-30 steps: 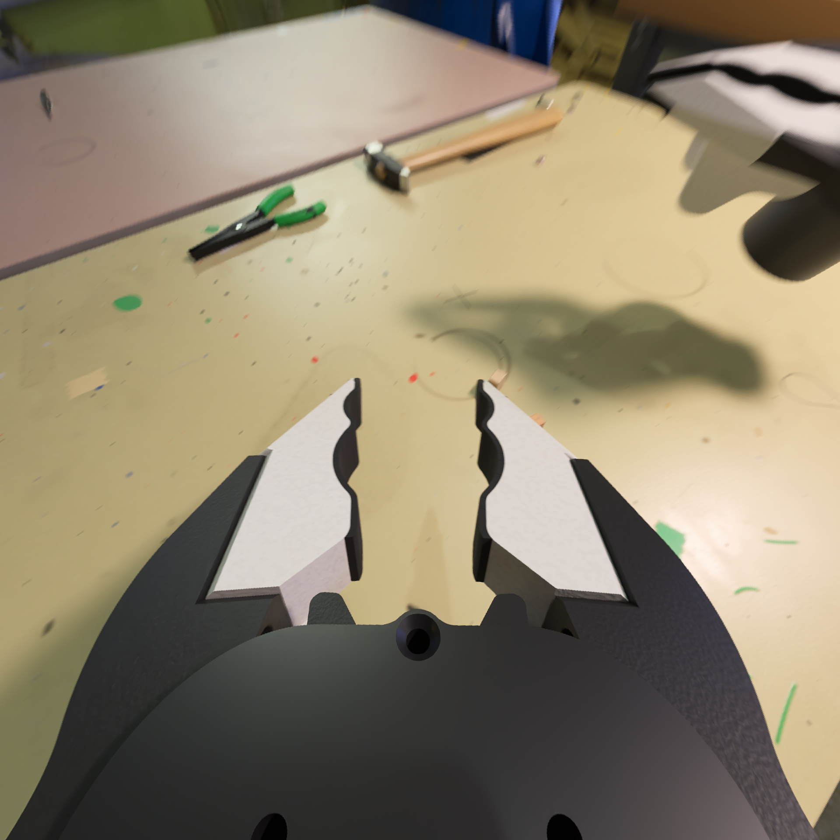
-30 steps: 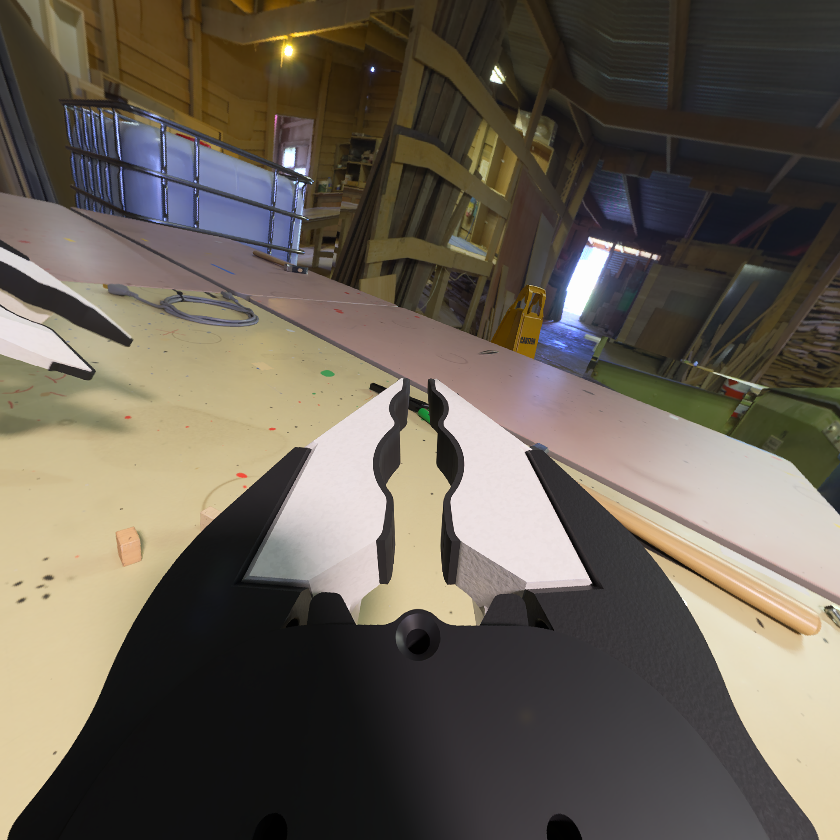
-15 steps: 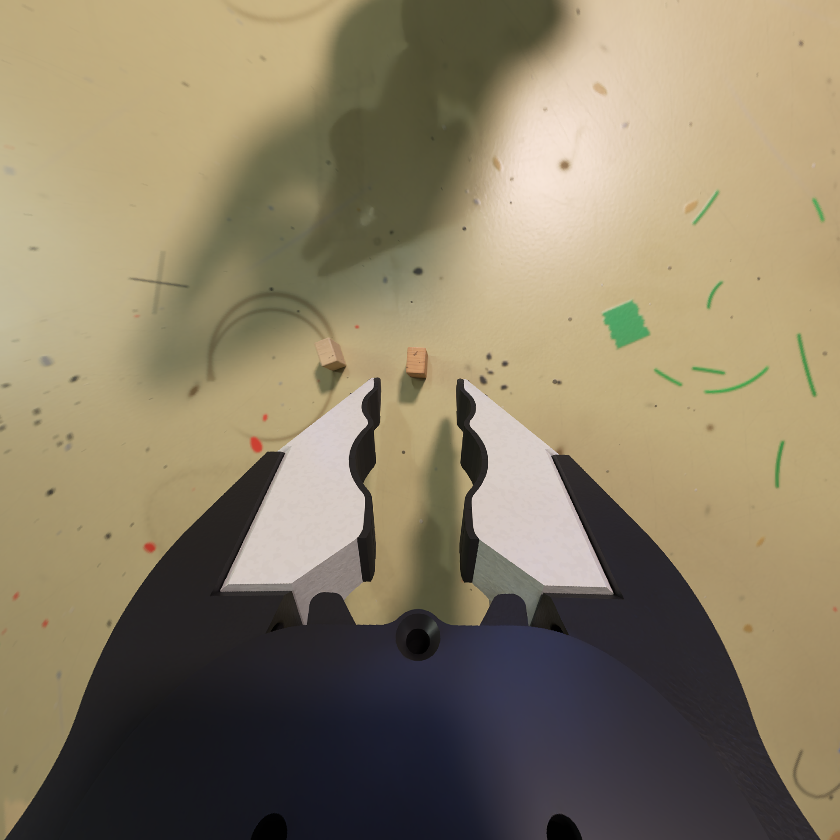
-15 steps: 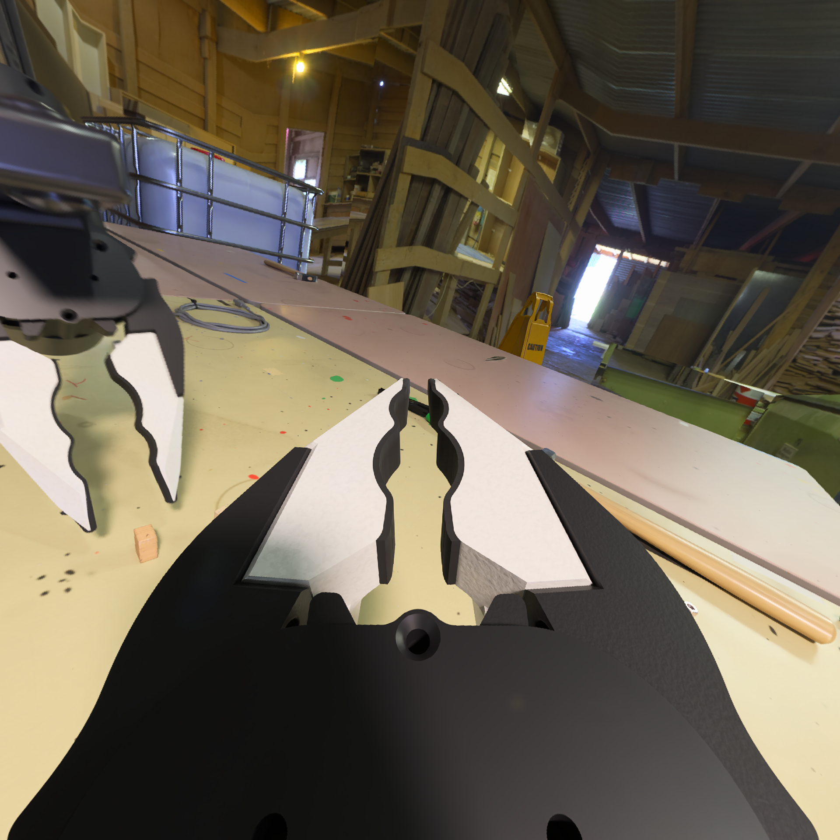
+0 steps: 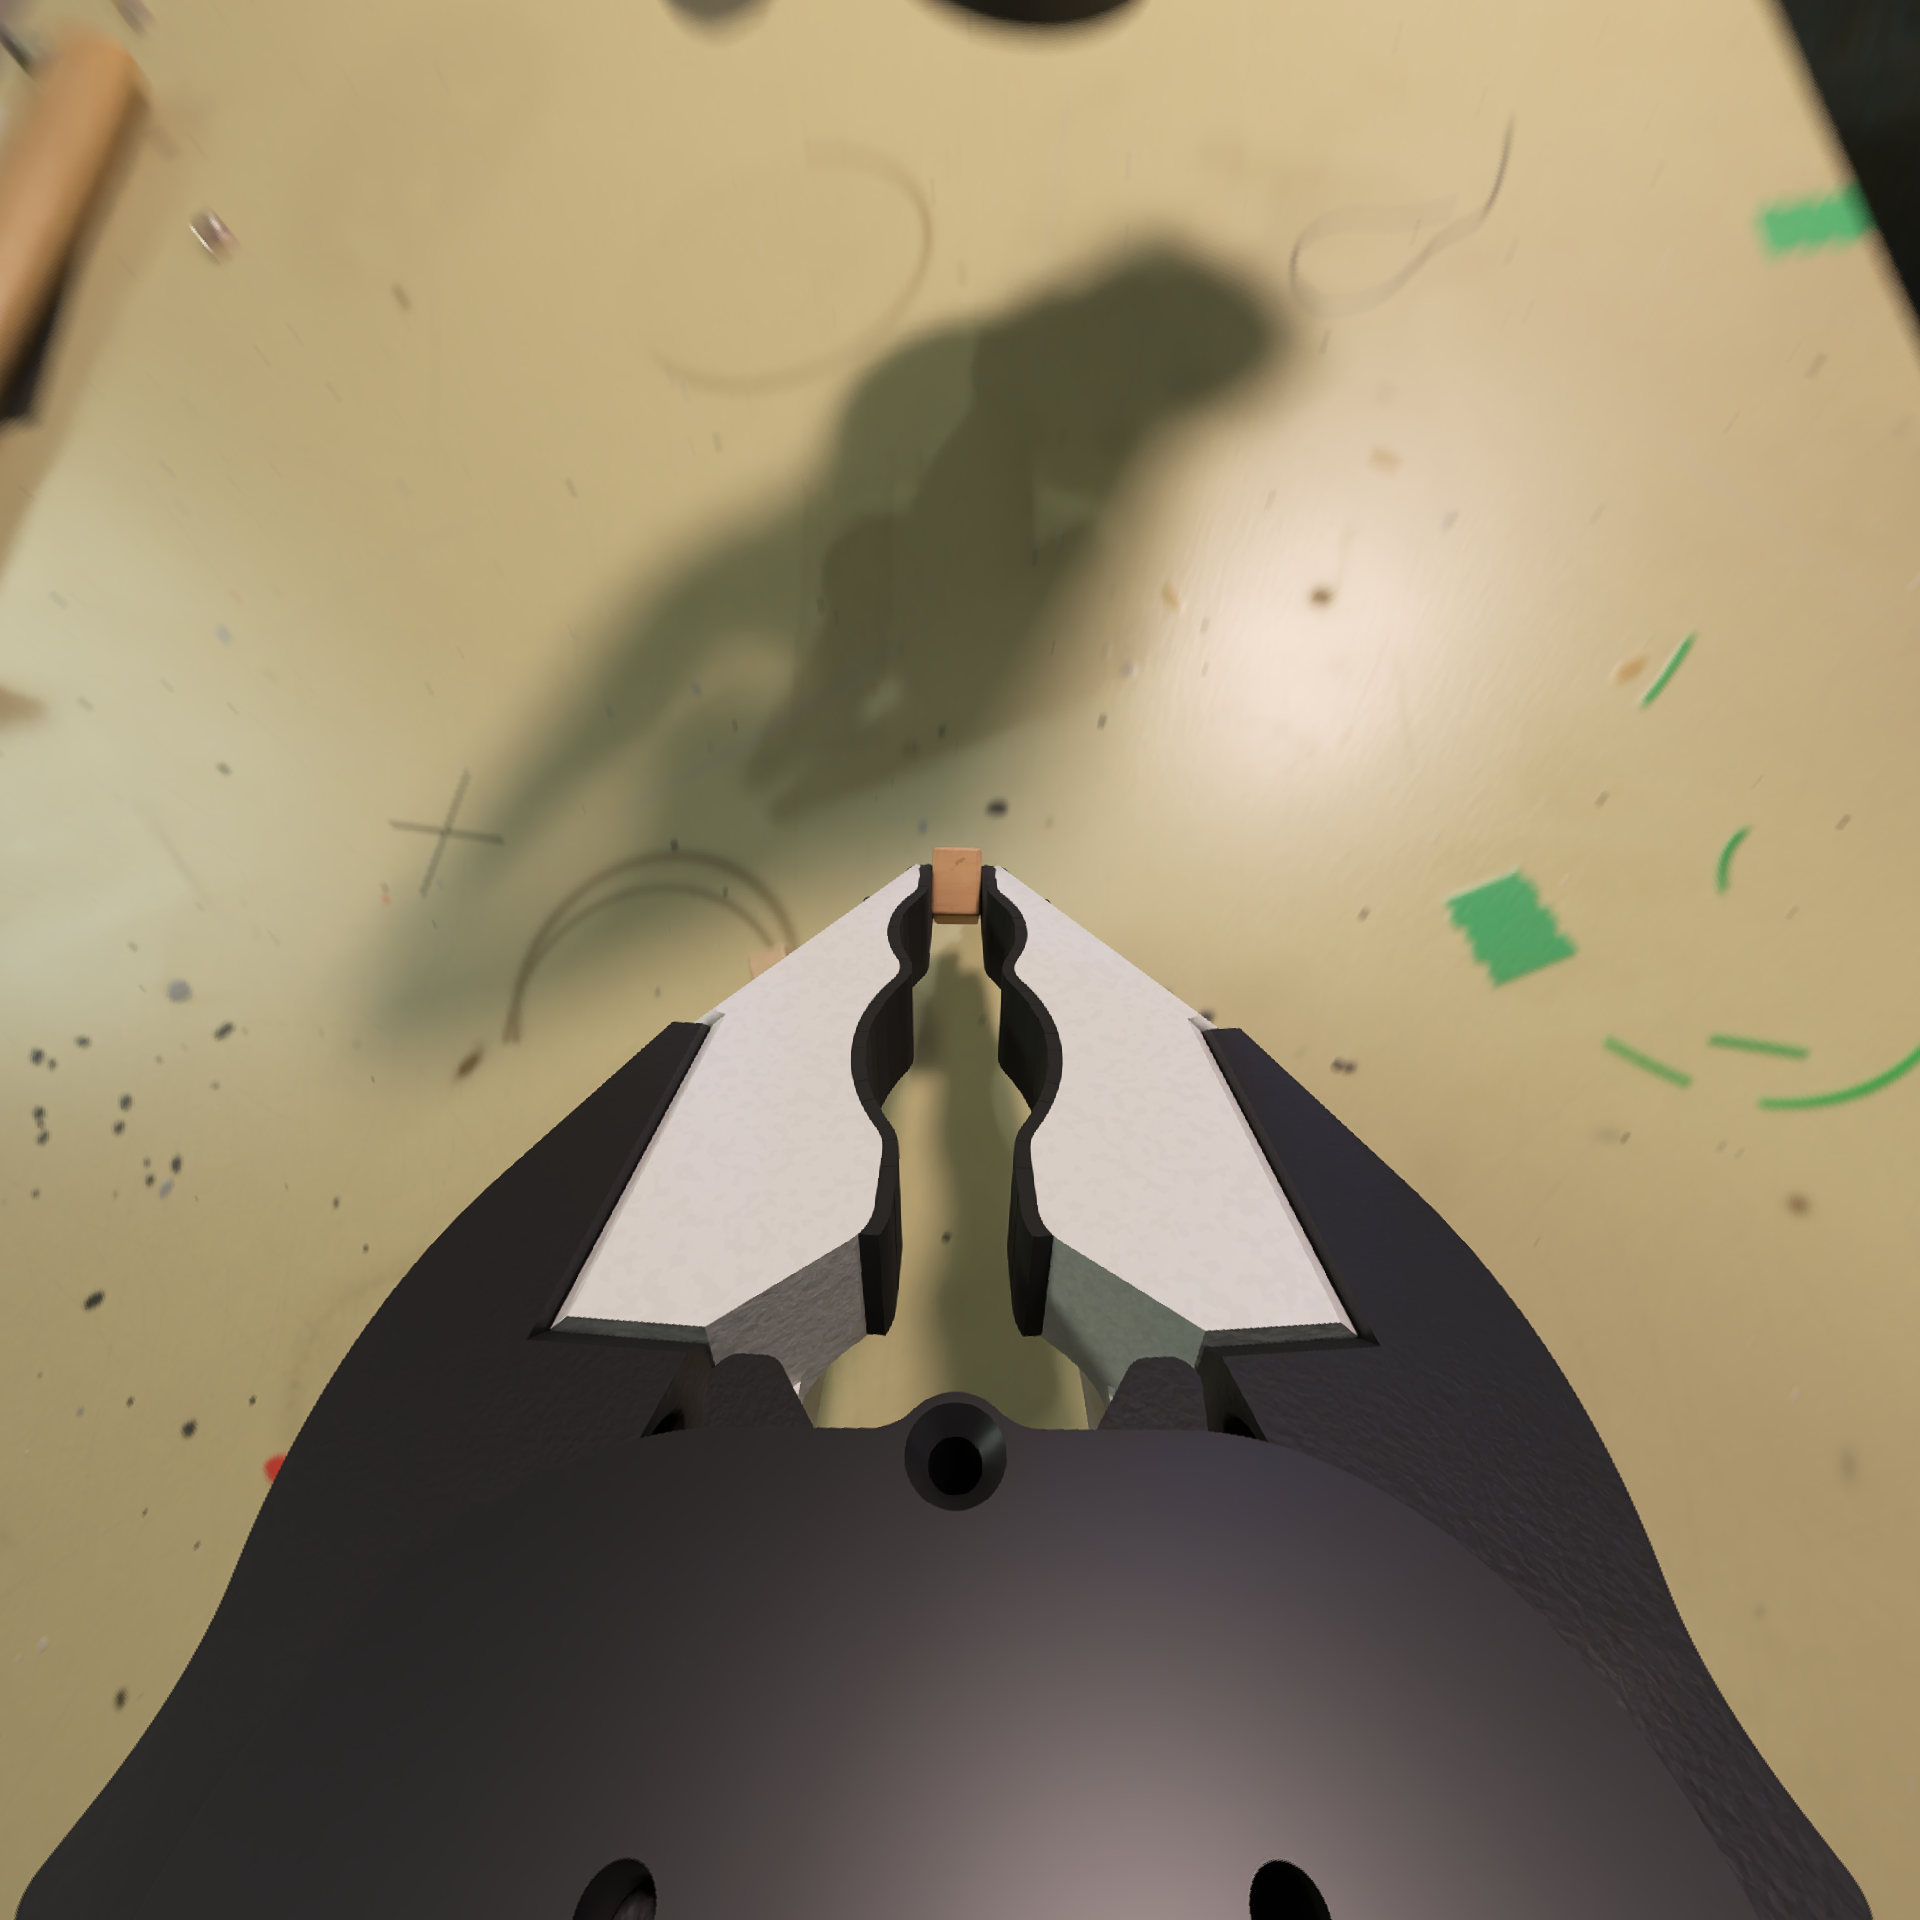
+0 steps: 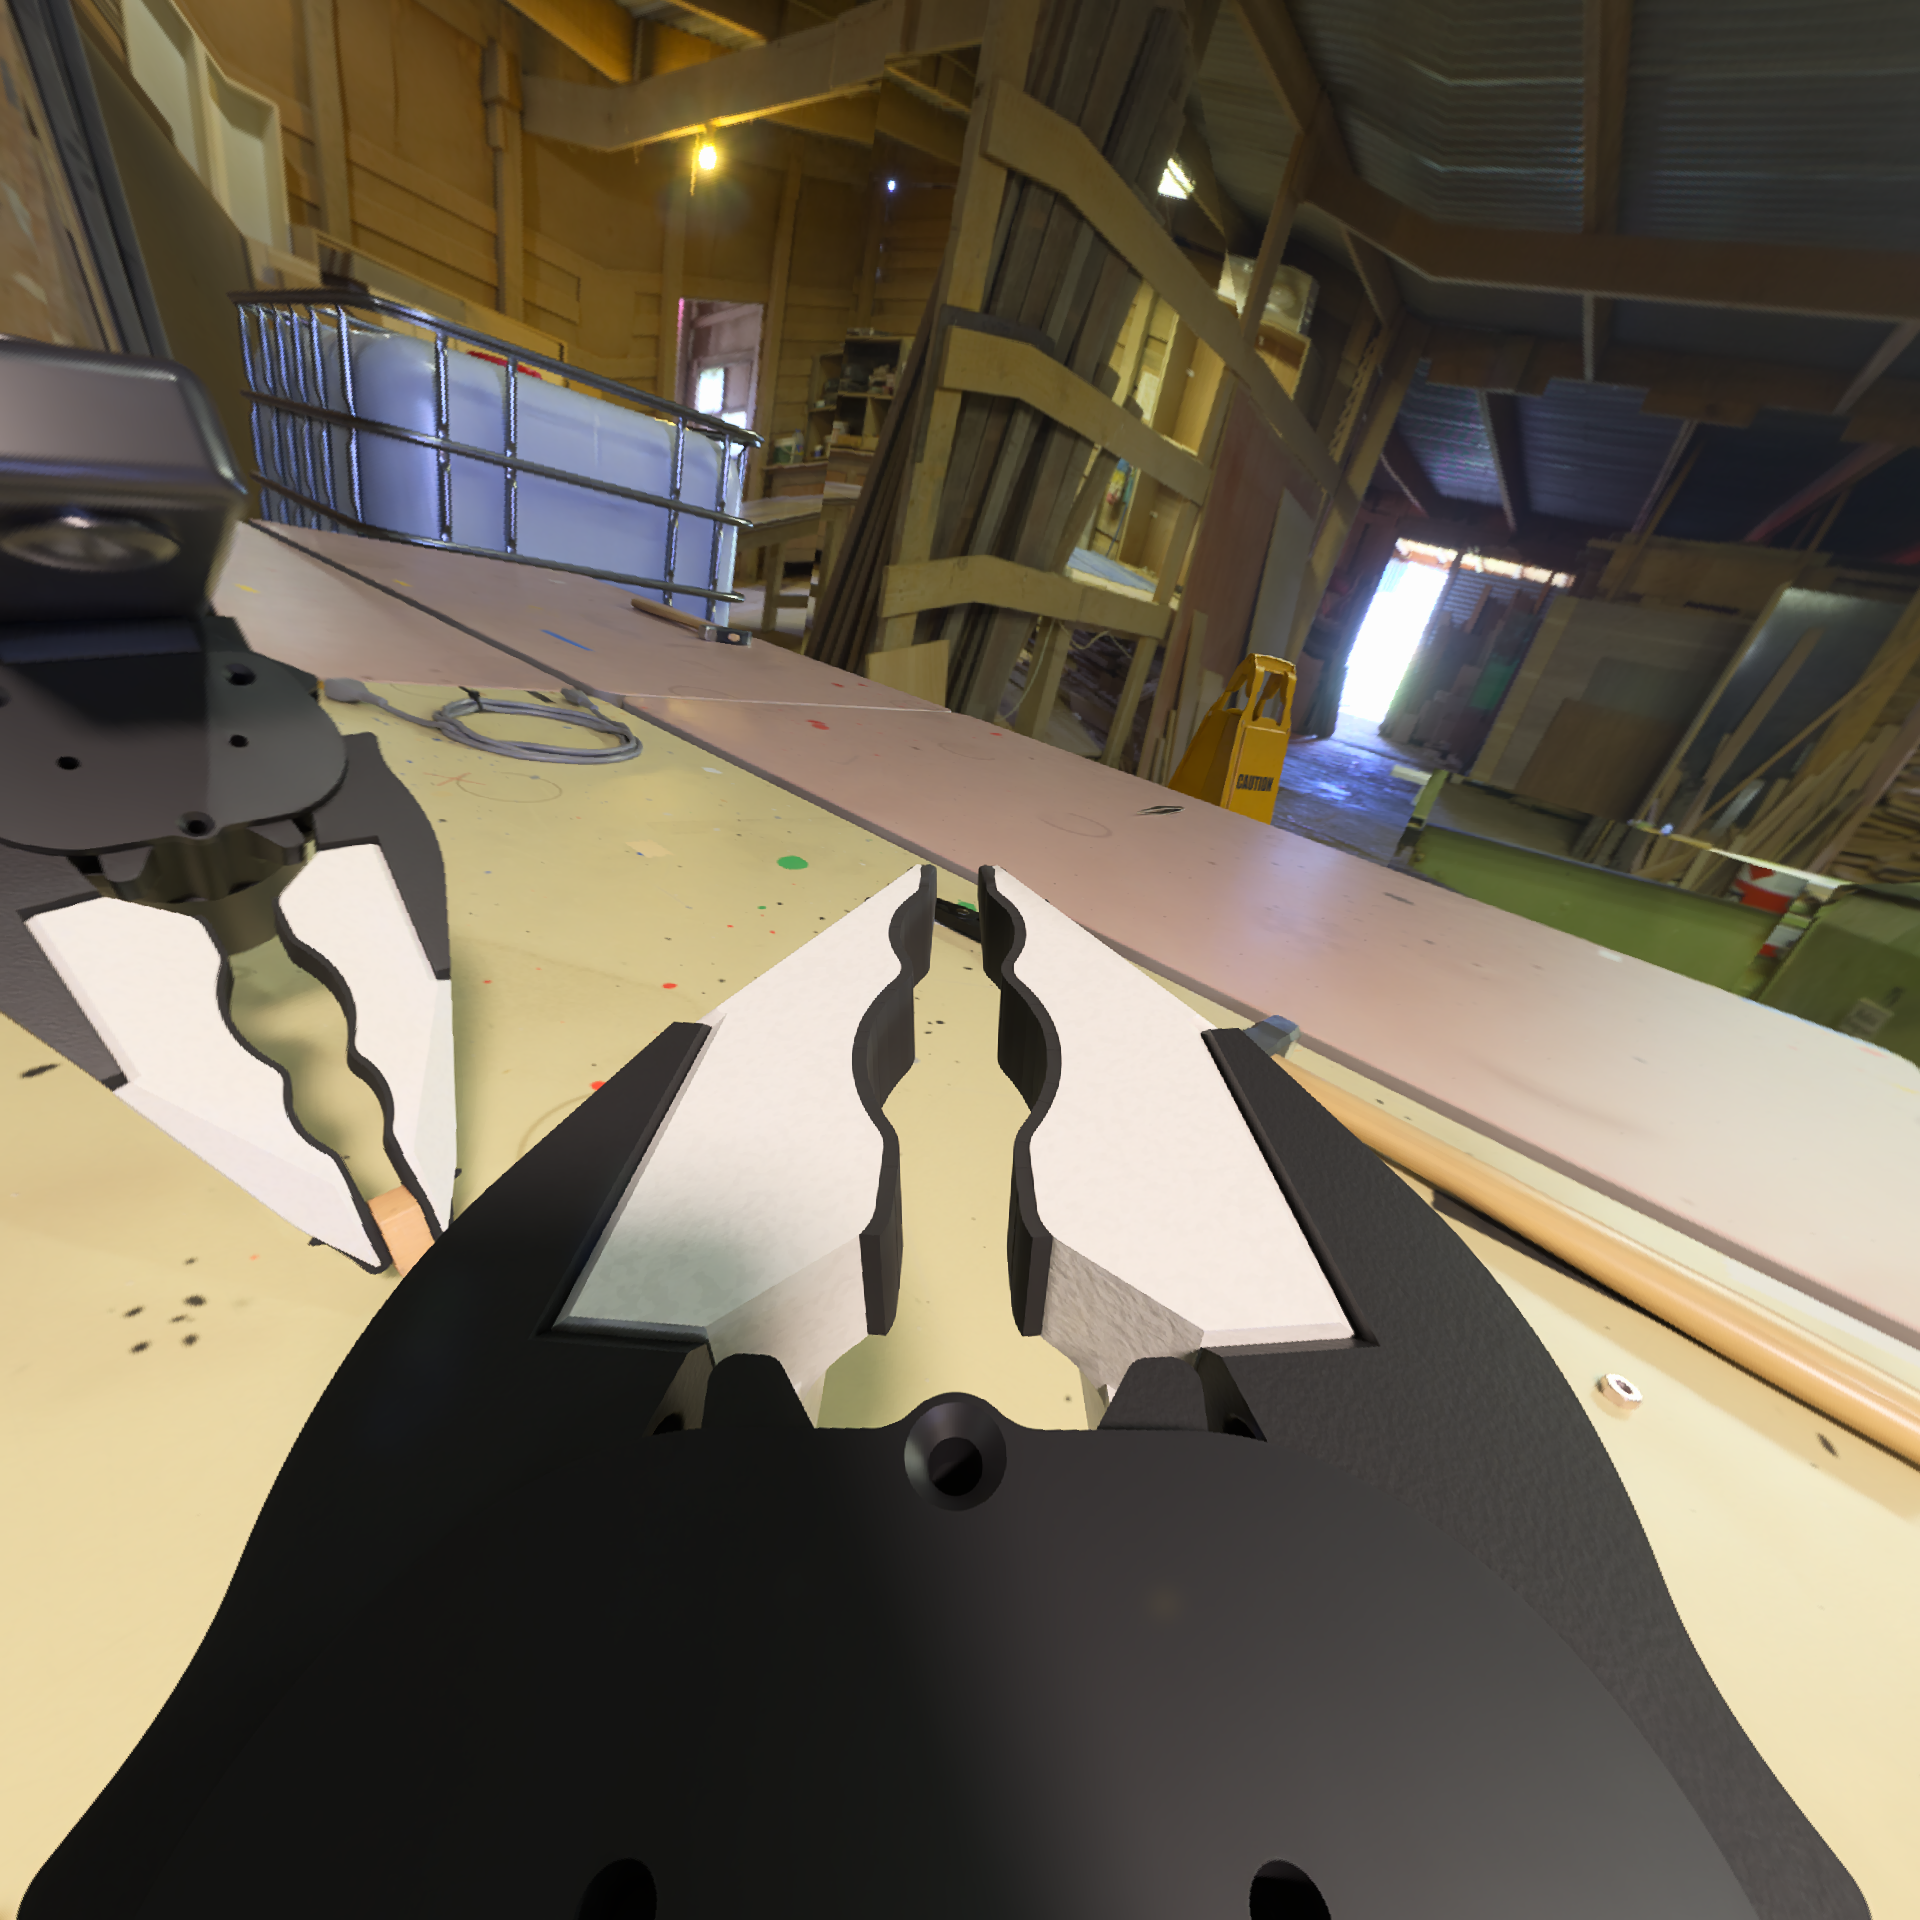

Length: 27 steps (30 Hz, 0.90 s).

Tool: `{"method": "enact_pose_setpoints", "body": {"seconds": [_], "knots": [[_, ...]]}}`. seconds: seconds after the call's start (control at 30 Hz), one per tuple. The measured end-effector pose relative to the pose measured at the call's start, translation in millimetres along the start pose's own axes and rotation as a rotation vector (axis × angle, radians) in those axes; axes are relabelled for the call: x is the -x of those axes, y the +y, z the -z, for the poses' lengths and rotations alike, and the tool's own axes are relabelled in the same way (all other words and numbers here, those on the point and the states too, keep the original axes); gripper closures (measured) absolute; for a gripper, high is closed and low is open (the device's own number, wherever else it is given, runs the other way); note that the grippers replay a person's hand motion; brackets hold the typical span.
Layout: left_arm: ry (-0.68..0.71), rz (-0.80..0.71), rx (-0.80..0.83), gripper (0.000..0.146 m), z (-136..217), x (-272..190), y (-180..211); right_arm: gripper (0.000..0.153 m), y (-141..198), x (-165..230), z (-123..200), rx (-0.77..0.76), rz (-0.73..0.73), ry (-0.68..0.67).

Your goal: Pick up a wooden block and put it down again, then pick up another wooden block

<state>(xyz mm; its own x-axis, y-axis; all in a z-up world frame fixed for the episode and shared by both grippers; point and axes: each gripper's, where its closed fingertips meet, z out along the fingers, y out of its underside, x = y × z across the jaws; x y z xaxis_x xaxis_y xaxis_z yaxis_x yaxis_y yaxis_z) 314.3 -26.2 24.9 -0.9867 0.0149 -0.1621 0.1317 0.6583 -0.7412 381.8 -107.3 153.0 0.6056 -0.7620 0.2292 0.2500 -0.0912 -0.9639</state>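
Observation:
My left gripper (image 5: 956, 883) is shut on a small wooden block (image 5: 956, 885), pinched between the fingertips at or just above the yellow table (image 5: 1351, 1195). A second wooden block (image 5: 767, 956) peeks out from behind the left finger; most of it is hidden. In the right wrist view the left gripper (image 6: 400, 1242) stands at the left, pointing down, with the block (image 6: 400, 1226) between its tips. My right gripper (image 6: 954, 883) hangs over the table with its jaws nearly together and nothing between them.
A hammer's wooden handle (image 6: 1610, 1278) lies on the table right of my right gripper and shows at the top left of the left wrist view (image 5: 52, 187). A pink board (image 6: 1247, 914) borders the table. A grey cable coil (image 6: 540, 727) lies farther back.
My left gripper swung to point down, came down over the right-hand block and shut on it. The right gripper has hardly moved.

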Motion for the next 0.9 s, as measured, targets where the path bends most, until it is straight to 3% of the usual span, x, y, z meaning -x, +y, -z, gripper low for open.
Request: {"method": "enact_pose_setpoints", "body": {"seconds": [0.1, 0.27, 0.5, 0.53, 0.63, 0.9], "knots": [[-0.001, 0.019, -0.113, 0.138, 6.9, -11.8, -20.8, 0.145, 1.0, -0.3, -0.6, -0.001, -0.036, -0.014], [0.060, -0.021, 0.131, 0.138, -4.2, -22.1, 8.6, 0.145, 4.4, 6.1, -5.1, 0.018, -0.024, -0.042], [0.054, 0.021, 0.109, 0.138, -12.2, -10.4, 8.4, 0.145, 9.1, 12.8, -8.2, 0.047, 0.013, -0.061], [0.056, 0.025, 0.097, 0.137, -12.8, -10.1, 7.6, 0.145, 9.0, 12.4, -8.1, 0.046, 0.009, -0.060], [0.071, 0.036, 0.048, 0.110, -10.3, -9.2, 6.2, 0.145, 9.4, 11.2, -8.0, 0.047, -0.010, -0.061], [0.111, 0.036, 0.020, 0.115, -9.4, -7.8, 10.1, 0.145, 9.6, 12.2, -8.2, 0.047, -0.016, -0.069]]}}
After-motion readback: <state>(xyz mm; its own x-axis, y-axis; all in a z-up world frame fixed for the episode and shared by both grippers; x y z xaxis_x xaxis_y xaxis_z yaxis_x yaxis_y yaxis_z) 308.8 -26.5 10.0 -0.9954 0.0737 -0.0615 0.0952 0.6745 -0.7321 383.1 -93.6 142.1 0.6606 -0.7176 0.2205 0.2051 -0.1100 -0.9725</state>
